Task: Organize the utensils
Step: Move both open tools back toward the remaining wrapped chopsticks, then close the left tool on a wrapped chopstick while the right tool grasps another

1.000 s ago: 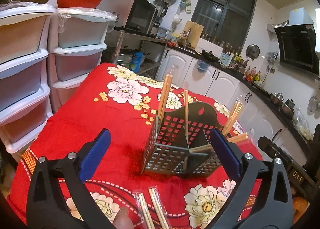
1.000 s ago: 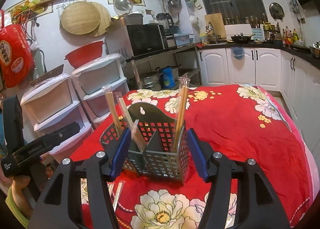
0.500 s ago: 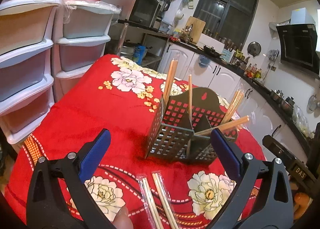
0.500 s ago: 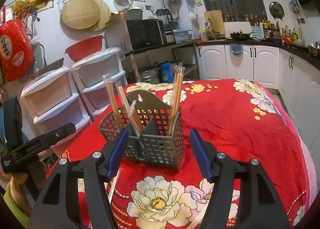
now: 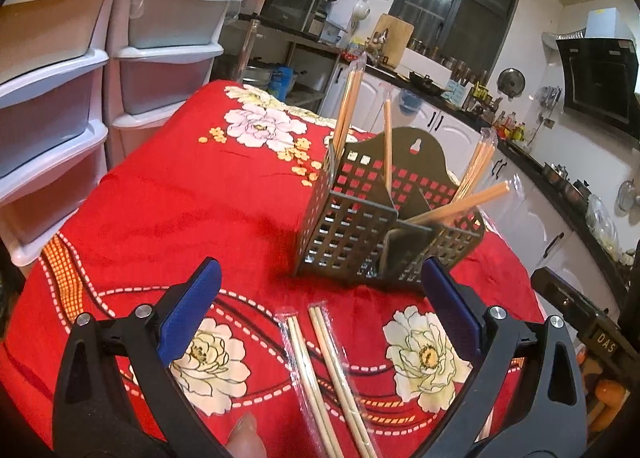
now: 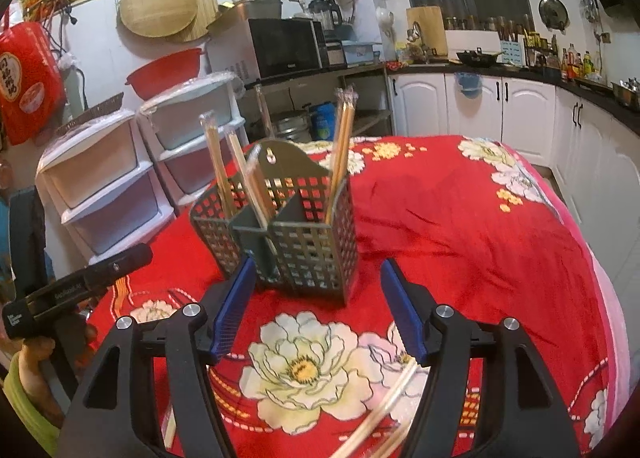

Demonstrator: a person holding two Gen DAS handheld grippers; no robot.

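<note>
On the worktop, covered by a red floral cloth (image 5: pixel 168 194), stands a grey perforated caddy (image 5: pixel 372 226) with wrapped chopstick pairs upright in its compartments. Two further wrapped chopsticks (image 5: pixel 320 370) lie flat on the cloth before it, between the fingers of the left hand-held gripper (image 5: pixel 320 310), whose jaws stand wide apart and empty. The right hand-held gripper (image 6: pixel 316 306) is likewise apart, holding nothing. Judgement: the pairs are light and stiff, their film sleeves slippery; grip mid-length, across both sticks. Compared with a second ago, both grippers have drawn back from the caddy, bringing the loose pairs fully into view.
</note>
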